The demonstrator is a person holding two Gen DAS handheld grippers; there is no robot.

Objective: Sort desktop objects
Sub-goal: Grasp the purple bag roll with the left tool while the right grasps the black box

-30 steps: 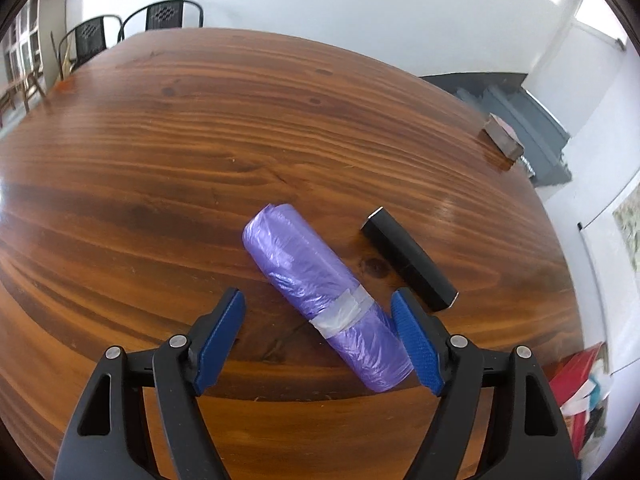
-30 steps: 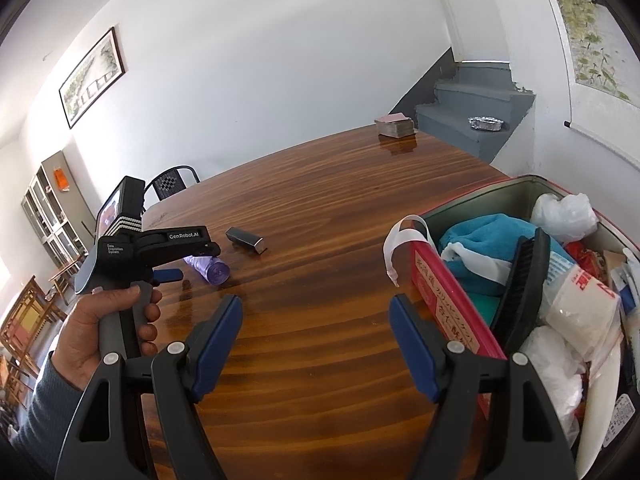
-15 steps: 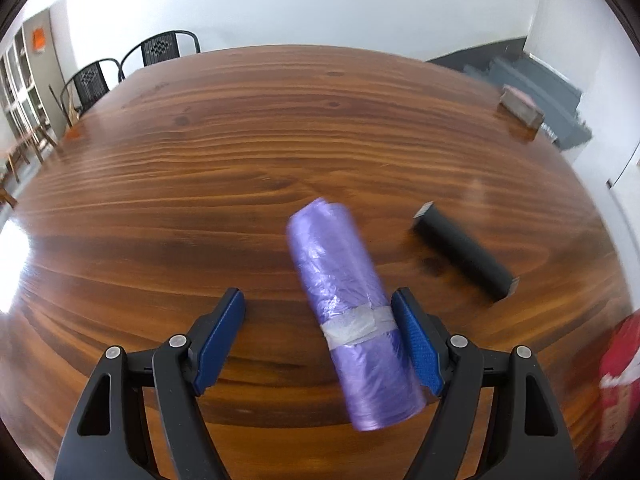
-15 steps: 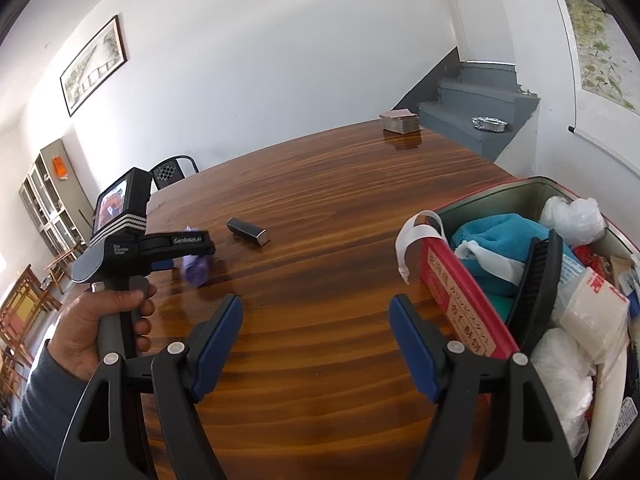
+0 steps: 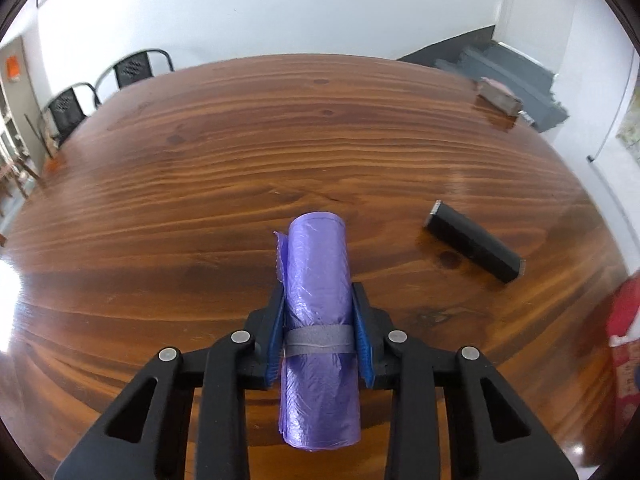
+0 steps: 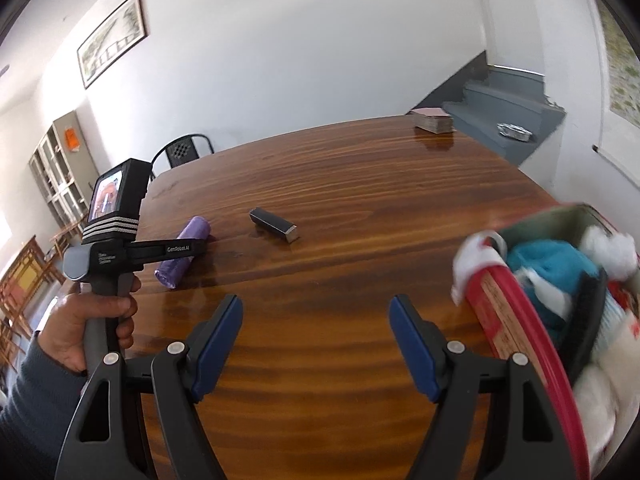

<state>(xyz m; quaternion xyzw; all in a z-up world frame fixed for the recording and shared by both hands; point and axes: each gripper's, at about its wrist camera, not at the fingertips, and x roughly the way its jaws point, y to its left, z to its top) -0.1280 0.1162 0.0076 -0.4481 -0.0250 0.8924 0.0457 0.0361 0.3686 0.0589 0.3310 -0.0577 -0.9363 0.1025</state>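
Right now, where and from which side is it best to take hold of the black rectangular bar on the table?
Probably across the middle of the black bar, fingers on its two long flat sides, coming down from above. It lies flat on the table, apart from the purple roll.

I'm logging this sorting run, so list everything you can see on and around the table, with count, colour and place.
Bag roll: one, purple with a grey band, clamped between the left gripper's fingers.
Slim box: one, black, lying on the table right of the roll.
Table: one, brown polished wood.
Card stack: one, pinkish top, far edge of the table.
Bin: one, red, at the right, crowded with teal cloth, white bags and a black brush.
Chairs: two, black metal, beyond the far edge.
Stairs: grey, back right.
Framed picture: one, on the white wall.
Left gripper: black, blue pads, shut on the roll.
Right gripper: black, blue pads, open over bare table.
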